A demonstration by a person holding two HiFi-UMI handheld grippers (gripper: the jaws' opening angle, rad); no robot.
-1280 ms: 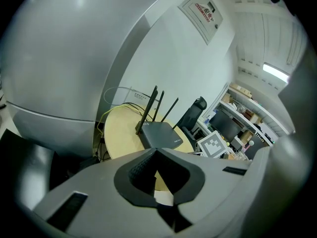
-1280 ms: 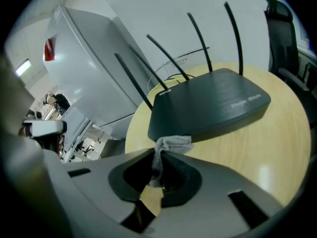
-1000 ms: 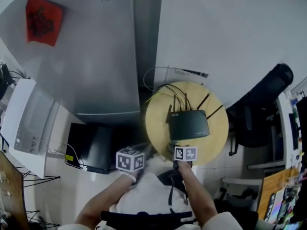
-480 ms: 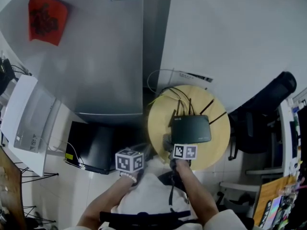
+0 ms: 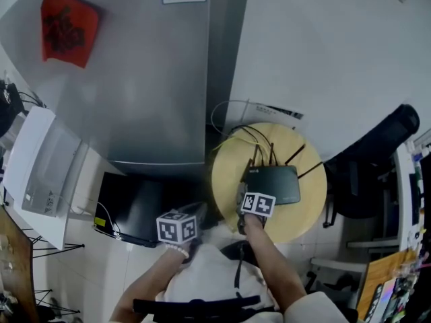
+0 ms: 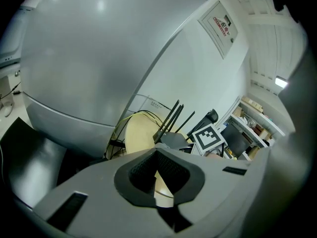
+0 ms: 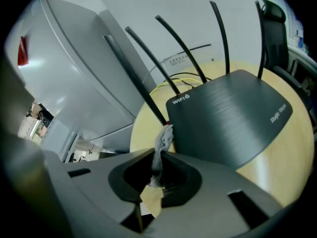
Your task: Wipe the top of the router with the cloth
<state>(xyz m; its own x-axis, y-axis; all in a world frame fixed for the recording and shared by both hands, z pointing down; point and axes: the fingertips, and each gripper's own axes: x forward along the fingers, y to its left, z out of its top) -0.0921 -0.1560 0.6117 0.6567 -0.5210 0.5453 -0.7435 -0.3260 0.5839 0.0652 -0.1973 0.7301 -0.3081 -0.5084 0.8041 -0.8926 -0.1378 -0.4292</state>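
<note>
A dark flat router (image 5: pixel 275 184) with several upright antennas lies on a small round yellow table (image 5: pixel 227 173). In the right gripper view the router (image 7: pixel 233 118) fills the middle, its near left corner just ahead of my jaws. My right gripper (image 7: pixel 158 170) is shut on a grey cloth (image 7: pixel 162 142), which sticks up from the jaws beside that corner, seemingly touching an antenna base. In the head view its marker cube (image 5: pixel 258 204) hangs over the router's near left edge. My left gripper (image 6: pixel 157 168) is shut on nothing, held low and left of the table (image 6: pixel 138 133).
A tall grey cabinet (image 5: pixel 135 79) stands behind and left of the table. Cables (image 5: pixel 242 136) trail off the router's back. A black box (image 5: pixel 128 207) sits on the floor at the left, a black office chair (image 5: pixel 377 153) at the right, a white machine (image 5: pixel 40 167) at the far left.
My right gripper with the cloth has moved forward, closing in on the router's near left corner. The left gripper has hardly moved.
</note>
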